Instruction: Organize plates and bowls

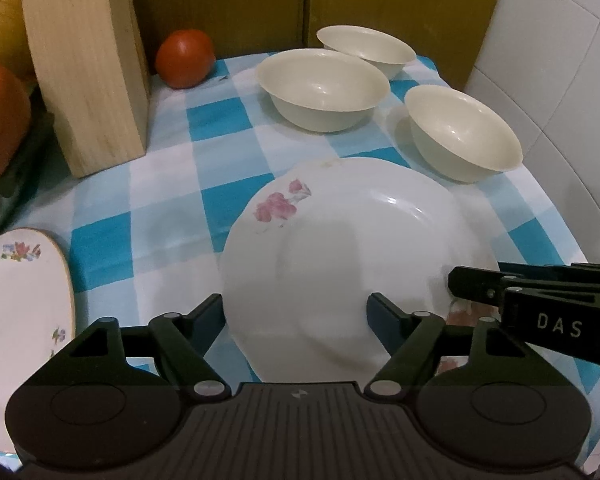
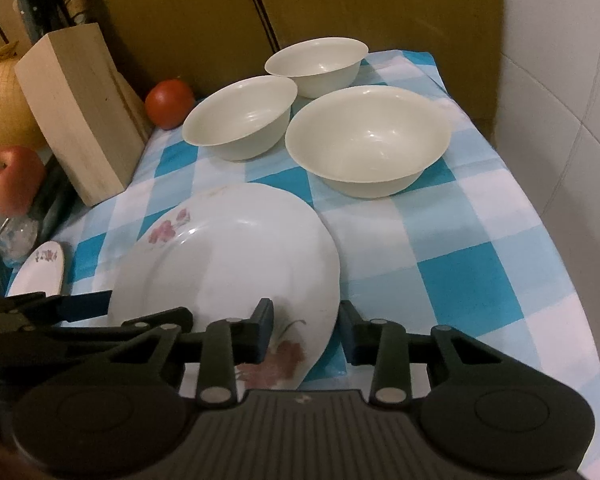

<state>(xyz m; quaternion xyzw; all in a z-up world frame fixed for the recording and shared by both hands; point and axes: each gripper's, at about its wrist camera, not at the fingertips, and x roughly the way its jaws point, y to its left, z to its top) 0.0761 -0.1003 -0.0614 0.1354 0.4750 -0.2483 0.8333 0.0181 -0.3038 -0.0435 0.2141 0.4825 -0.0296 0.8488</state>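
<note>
Reaching over a blue-and-white checked cloth (image 2: 460,240), two hand-held grippers work at a large white plate with pink flowers (image 1: 340,248) that lies near the front of the surface. The right gripper (image 2: 306,332) straddles the plate's right rim, one finger above the plate and one outside the edge; whether its pads actually press the rim cannot be told. The left gripper (image 1: 296,312) sits at the plate's near-left edge with its jaws wide apart, one finger beside the rim and one over the plate, gripping nothing.

Little of the organizing looks done. A smaller floral plate (image 1: 20,292) lies on its own well to the left, not stacked with the large one. Three cream bowls stand separately toward the back: a wide bowl (image 2: 368,140) on the right, a middle bowl (image 2: 240,116) just beside it, and a far bowl (image 2: 316,64) behind; none is nested in another.

By this reading, both plates still need stacking and all three bowls still need nesting. A wooden knife block (image 2: 76,108) and a tomato (image 2: 170,104) stand at the left, clear of the dishes.
</note>
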